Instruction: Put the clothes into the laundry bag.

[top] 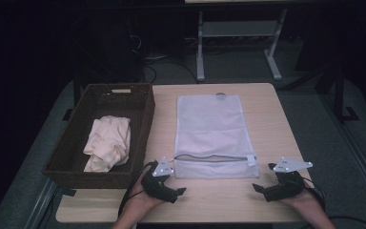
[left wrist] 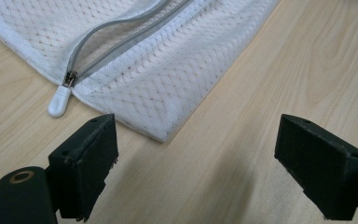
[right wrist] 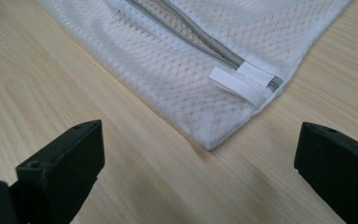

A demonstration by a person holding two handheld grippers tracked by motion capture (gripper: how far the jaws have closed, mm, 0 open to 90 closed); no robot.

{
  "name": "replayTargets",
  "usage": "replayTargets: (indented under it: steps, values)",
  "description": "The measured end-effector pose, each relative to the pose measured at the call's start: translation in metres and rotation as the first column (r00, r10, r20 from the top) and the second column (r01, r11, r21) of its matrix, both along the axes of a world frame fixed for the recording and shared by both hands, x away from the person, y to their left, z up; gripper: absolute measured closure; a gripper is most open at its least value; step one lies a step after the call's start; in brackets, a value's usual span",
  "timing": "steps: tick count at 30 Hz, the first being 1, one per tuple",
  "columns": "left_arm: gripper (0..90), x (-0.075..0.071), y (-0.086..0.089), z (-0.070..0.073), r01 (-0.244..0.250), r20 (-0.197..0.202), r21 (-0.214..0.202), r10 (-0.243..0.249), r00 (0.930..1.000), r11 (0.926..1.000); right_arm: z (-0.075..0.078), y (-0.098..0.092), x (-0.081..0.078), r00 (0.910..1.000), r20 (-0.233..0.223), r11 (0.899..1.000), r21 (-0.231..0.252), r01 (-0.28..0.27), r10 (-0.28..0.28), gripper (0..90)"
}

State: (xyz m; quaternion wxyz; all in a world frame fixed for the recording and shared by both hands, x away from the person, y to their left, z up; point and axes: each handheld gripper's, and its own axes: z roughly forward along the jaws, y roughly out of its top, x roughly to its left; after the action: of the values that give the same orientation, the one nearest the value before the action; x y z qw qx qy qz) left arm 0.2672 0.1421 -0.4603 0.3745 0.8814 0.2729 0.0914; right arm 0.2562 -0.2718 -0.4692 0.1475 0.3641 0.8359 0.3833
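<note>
Dim room, pale wood tabletop (top: 276,129) under the high view. White mesh laundry bag (top: 213,133) lies flat mid-tabletop, zipper (top: 214,158) running across its near end and partly open. Left of it, a dark wicker basket (top: 143,119) holds a crumpled cream garment (top: 107,143).

Left tool (top: 180,191) sits just beside the bag's near left corner, jaws wide apart, nothing between them. Right tool (top: 258,187) is near the near right corner, jaws likewise spread and empty.

Judgement: bag looks light, limp and thin; it should fold and drag rather than lift rigid. Best holds appear to be the white zipper pull (left wrist: 59,101) at the left end and the white fabric tab (right wrist: 240,86) at the right, or the hemmed edge.
</note>
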Motion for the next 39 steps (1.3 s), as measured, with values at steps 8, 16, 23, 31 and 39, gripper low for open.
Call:
replayTargets:
  steps: [8, 16, 23, 31, 39]
  values:
    - [12.7, 0.001, 0.002, 0.003, -0.018, -0.016, -0.038, 0.018, 0.9997, 0.9991, -0.001, -0.001, 0.000, 1.0000, -0.009, 1.000, 0.003, 0.000, 0.000, 1.0]
    - [12.8, -0.001, 0.004, 0.002, -0.015, -0.018, -0.025, 0.015, 0.9997, 0.9996, 0.002, 0.002, 0.002, 0.9998, -0.018, 1.000, 0.003, -0.003, 0.003, 1.3]
    - [13.1, -0.002, 0.004, 0.003, -0.005, -0.019, -0.025, 0.005, 0.9998, 0.9997, 0.011, 0.009, 0.010, 0.9996, -0.027, 1.000, 0.018, -0.011, 0.011, 1.2]
    - [13.1, -0.002, 0.005, 0.006, 0.000, -0.015, -0.025, -0.001, 0.9999, 0.9997, 0.015, 0.013, 0.022, 0.9991, -0.042, 0.999, 0.035, -0.005, 0.006, 1.2]
    - [13.1, -0.002, 0.004, 0.005, 0.003, -0.024, -0.027, -0.004, 0.9997, 0.9996, 0.020, 0.018, 0.036, 0.9976, -0.063, 1.000, 0.008, -0.026, 0.026, 1.2]
